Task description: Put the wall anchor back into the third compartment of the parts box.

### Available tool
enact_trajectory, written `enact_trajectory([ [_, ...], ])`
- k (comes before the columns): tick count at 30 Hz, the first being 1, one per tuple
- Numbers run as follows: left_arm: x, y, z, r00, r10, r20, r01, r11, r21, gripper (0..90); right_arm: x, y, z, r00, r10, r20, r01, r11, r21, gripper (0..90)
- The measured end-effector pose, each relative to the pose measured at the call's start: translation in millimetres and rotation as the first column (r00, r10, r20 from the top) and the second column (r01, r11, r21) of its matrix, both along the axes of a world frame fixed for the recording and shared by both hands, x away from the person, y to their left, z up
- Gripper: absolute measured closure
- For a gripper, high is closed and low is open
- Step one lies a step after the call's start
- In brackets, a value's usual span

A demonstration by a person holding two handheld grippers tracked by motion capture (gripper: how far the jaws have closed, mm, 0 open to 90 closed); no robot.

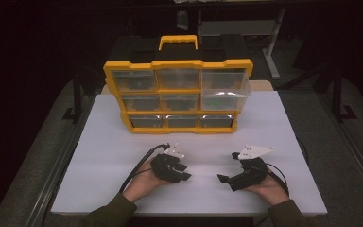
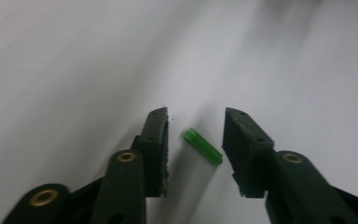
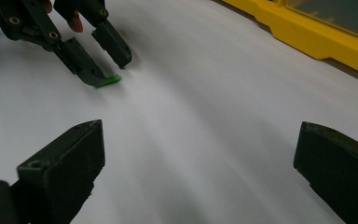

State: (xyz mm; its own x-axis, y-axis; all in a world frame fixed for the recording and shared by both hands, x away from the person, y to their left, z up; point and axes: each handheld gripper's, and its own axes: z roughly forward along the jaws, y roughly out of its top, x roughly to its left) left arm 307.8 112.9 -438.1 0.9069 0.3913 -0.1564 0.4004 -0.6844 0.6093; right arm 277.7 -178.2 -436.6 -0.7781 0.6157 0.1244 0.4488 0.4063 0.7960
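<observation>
The left hand-held gripper (image 2: 193, 140) is positioned at the near edge of the tabletop (image 1: 283, 142), left of centre, pointed down at the surface. Its jaws are released but narrowly set, one on each side of a small green peg (image 2: 203, 146); no pad presses on the peg. In the left gripper view a clear gap remains on the left side, while the peg's lower end lies just beside the right pad; contact there cannot be confirmed. The peg lies flat on the tabletop directly between the jaws, with its long axis running diagonally across the gap, not parallel to the pads. A closing move would therefore likely meet the peg at its ends or turn it before seating. The left hand-held gripper is the nearer one by far. The right hand-held gripper (image 1: 229, 177) rests near the same edge, right of centre, well apart from the peg, with jaws wide and holding nothing. In the right gripper view the peg (image 3: 108, 81) shows at the tip of one jaw of the left hand-held gripper (image 3: 107, 63). The peg is short, bright green, and ribbed along its length. Toward the far edge stands a yellow drawer cabinet (image 1: 177, 66); one clear drawer (image 1: 224, 92) at its right side is pulled out.
</observation>
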Motion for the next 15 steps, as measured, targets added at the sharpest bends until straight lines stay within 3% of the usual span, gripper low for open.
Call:
enact_trajectory([
  [6,-1.5,-2.1,-2.2,0.9998,0.017,0.006,-0.017,0.9997,-0.02,74.0,0.0,0.0,0.0,1.0,0.0,0.0,0.0,1.0,0.0,1.2],
  [9,-1.9,-2.5,-2.6,0.9997,0.019,0.013,-0.018,0.9997,-0.016,77.9,0.0,0.0,0.0,1.0,0.001,0.0,-0.001,1.0,0.001,1.2],
  [10,-0.6,-1.0,-1.7,0.9998,-0.001,0.021,0.001,1.0,0.007,79.4,0.0,0.1,0.0,1.0,0.001,0.0,-0.001,1.0,0.0,1.2],
  [11,-1.8,-2.2,-2.6,0.9997,0.02,0.012,-0.02,0.9997,-0.014,80.7,-0.1,0.2,0.1,1.0,-0.001,-0.002,0.001,1.0,0.0,1.2],
  [13,0.0,-0.5,-1.8,0.9998,0.0,0.018,0.0,0.9999,0.01,84.0,-0.2,0.3,0.1,1.0,-0.002,-0.003,0.002,1.0,0.001,1.2],
  [15,-0.6,-1.5,-2.7,0.9998,0.016,0.011,-0.016,0.9998,-0.009,84.4,-0.1,0.3,0.1,1.0,-0.001,-0.001,0.001,1.0,0.001,1.2],
])
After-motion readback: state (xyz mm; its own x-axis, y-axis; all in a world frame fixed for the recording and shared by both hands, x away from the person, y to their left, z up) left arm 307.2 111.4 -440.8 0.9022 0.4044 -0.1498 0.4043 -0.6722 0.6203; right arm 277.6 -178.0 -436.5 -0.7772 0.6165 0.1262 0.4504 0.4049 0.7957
